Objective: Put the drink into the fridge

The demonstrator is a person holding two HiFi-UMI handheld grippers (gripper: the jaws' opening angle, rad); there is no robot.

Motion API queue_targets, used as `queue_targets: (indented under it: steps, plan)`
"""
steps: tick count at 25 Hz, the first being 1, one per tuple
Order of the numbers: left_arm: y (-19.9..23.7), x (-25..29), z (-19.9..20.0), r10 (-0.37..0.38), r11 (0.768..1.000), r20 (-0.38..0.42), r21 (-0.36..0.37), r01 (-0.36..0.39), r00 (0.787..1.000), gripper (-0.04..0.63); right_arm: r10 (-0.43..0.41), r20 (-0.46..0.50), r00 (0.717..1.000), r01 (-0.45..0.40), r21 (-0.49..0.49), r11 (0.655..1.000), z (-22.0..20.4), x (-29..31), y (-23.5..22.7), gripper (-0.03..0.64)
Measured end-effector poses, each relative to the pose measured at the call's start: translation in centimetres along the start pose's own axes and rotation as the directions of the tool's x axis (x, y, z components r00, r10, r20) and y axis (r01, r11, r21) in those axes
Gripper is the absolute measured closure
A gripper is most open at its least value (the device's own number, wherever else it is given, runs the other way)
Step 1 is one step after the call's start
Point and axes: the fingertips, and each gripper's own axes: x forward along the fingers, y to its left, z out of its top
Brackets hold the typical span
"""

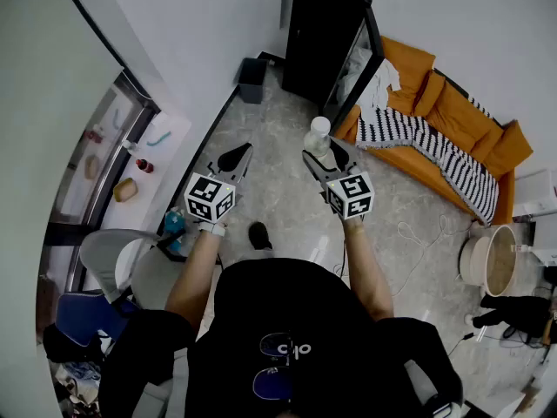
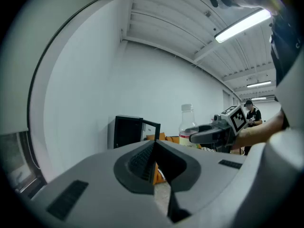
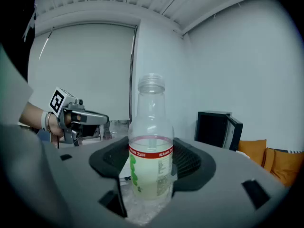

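A clear drink bottle (image 3: 151, 160) with a red-banded label and pale liquid stands upright between the jaws of my right gripper (image 3: 151, 171), which is shut on it. In the head view the bottle (image 1: 319, 135) is held above the floor, a short way in front of the black fridge (image 1: 322, 33), whose door (image 1: 364, 55) hangs open. My left gripper (image 1: 235, 162) is level with it on the left, jaws shut and empty. The left gripper view looks past its own closed jaws (image 2: 154, 160) at the fridge (image 2: 126, 131) and the bottle (image 2: 187, 122).
An orange sofa (image 1: 461, 120) with a striped blanket (image 1: 418, 138) stands right of the fridge. A black bin (image 1: 252, 78) sits against the wall on the fridge's left. A white cable (image 1: 418, 233) and a round tub (image 1: 492, 259) lie on the right. A grey chair (image 1: 113, 255) is at my left.
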Motion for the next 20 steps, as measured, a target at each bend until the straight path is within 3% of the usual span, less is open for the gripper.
queue_targets:
  steps: [20]
  plan:
    - [8.7,0.5,-1.1,0.003,0.999,0.016,-0.053,-0.002,1.0,0.589,-0.024,-0.041,0.999,0.025,0.028,0.999,0.2,7.0,0.6,0.325]
